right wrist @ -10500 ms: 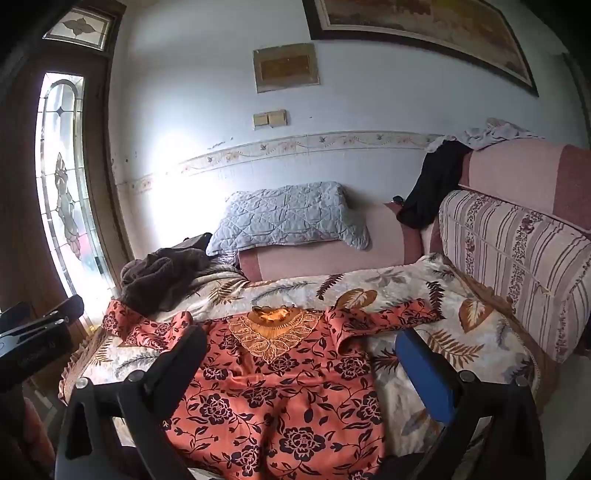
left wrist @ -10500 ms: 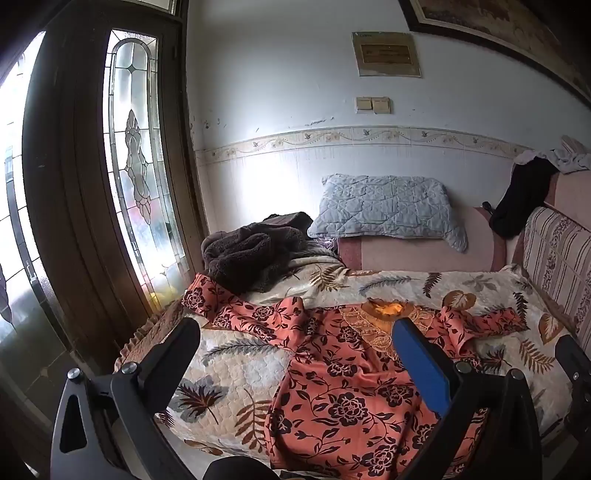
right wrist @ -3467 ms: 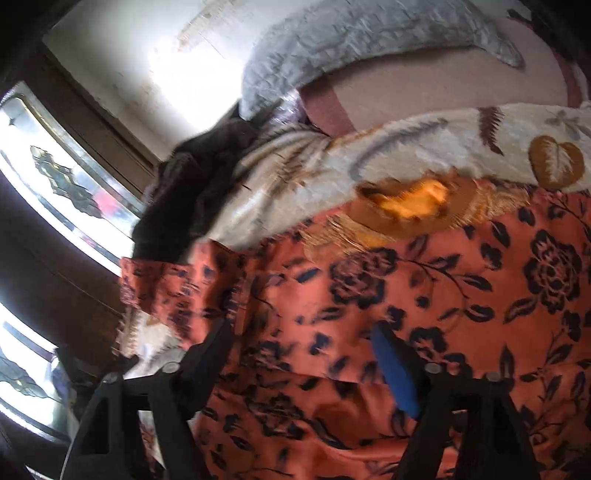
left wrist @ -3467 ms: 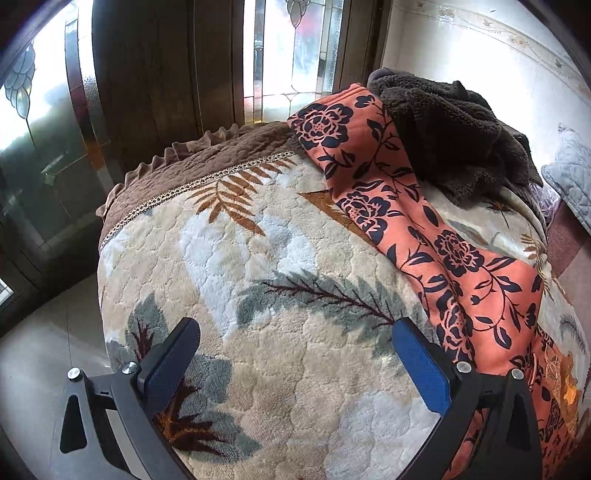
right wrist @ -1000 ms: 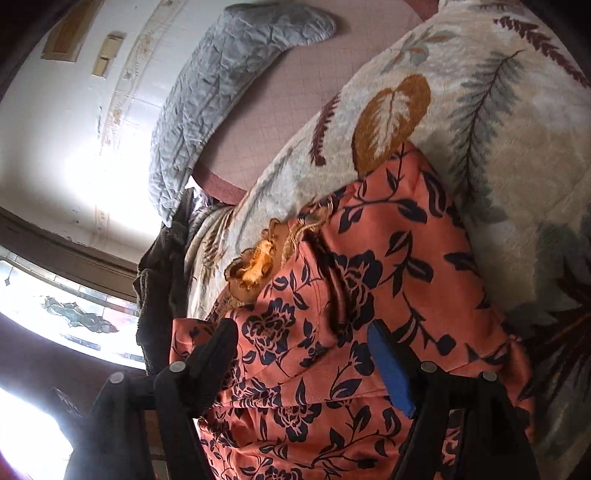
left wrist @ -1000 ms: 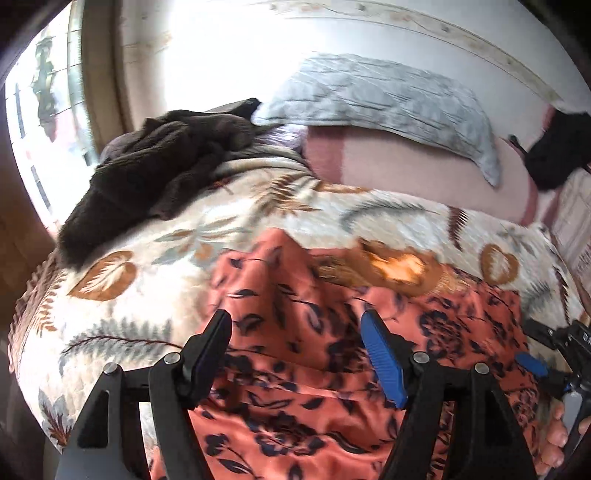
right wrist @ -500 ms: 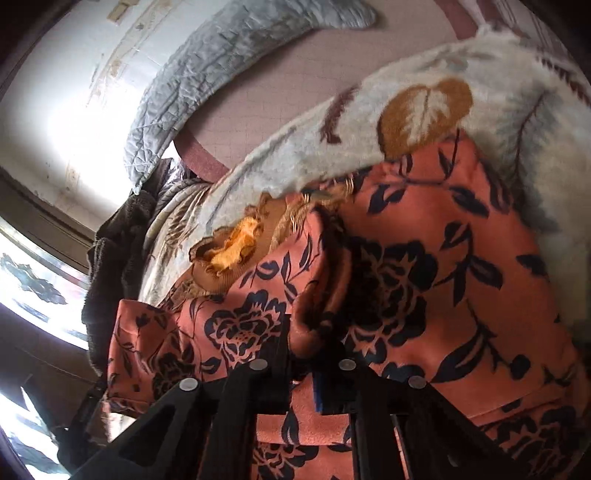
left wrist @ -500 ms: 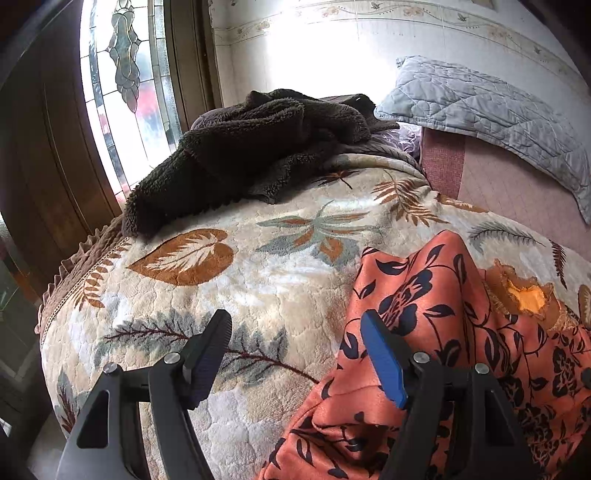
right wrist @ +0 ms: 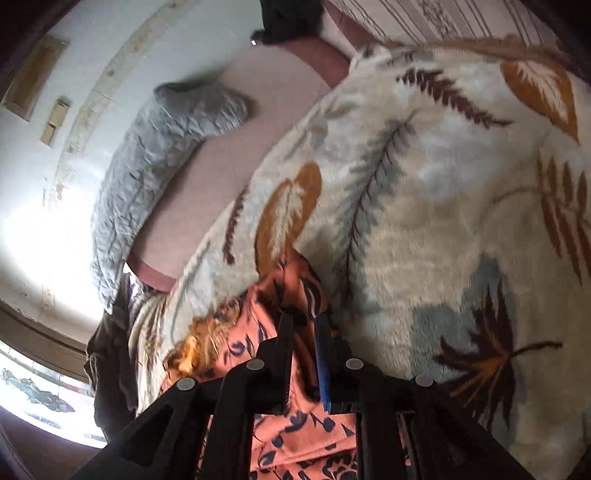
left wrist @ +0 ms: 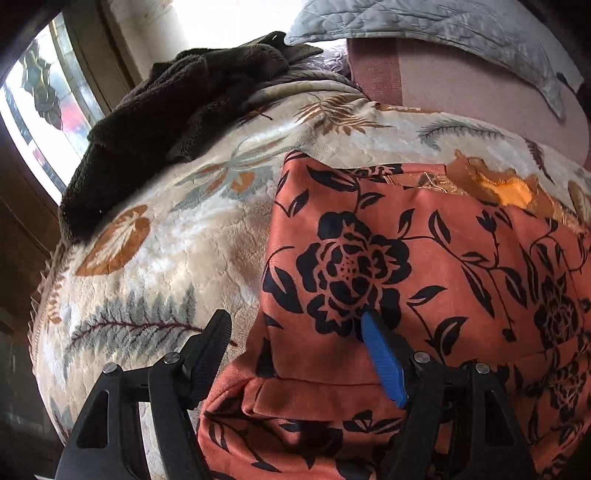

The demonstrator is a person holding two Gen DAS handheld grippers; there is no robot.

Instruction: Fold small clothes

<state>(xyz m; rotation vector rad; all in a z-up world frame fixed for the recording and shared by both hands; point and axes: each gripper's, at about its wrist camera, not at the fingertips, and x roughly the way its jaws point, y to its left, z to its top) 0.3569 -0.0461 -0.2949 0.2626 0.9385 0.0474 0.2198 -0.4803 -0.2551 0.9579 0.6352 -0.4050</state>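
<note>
Two grips: right hand-held gripper (right wrist: 301,325) pinching floral garment (left wrist: 424,258) (jaws easing apart); left hand-held gripper (left wrist: 295,332) spread.

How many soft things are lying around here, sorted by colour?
Orange floral garment: 1
Dark brown fuzzy garment: 1
Grey quilted pillow: 1
Cream leaf-print blanket: 1
Black cloth on the sofa back: 1
Total: 5
</note>
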